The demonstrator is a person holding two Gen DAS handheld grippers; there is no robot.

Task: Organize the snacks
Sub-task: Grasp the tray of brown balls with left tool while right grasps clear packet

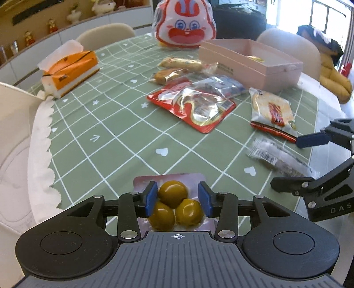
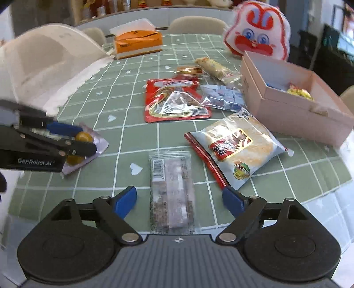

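The olive pack (image 1: 174,203) sits between the left gripper (image 1: 178,200) pads, apparently gripped. Only the right view shows the right gripper (image 2: 179,199) spread wide over a clear snack packet (image 2: 171,192), untouched, and snacks inside the pink box (image 2: 294,115). Open tablecloth (image 1: 106,137) lies leftward.

We are seeing an orange tissue box (image 1: 70,72) sitting on the far left part of the green checked tablecloth (image 1: 106,137), with a white tissue sticking up out of its top. Beige chairs (image 1: 106,35) are standing around the table's far side. Small figurines (image 1: 52,25) are lining a shelf behind the chairs. At the right a yellow plush toy (image 1: 334,79) is lying on another chair, beside a bright window (image 1: 327,20).
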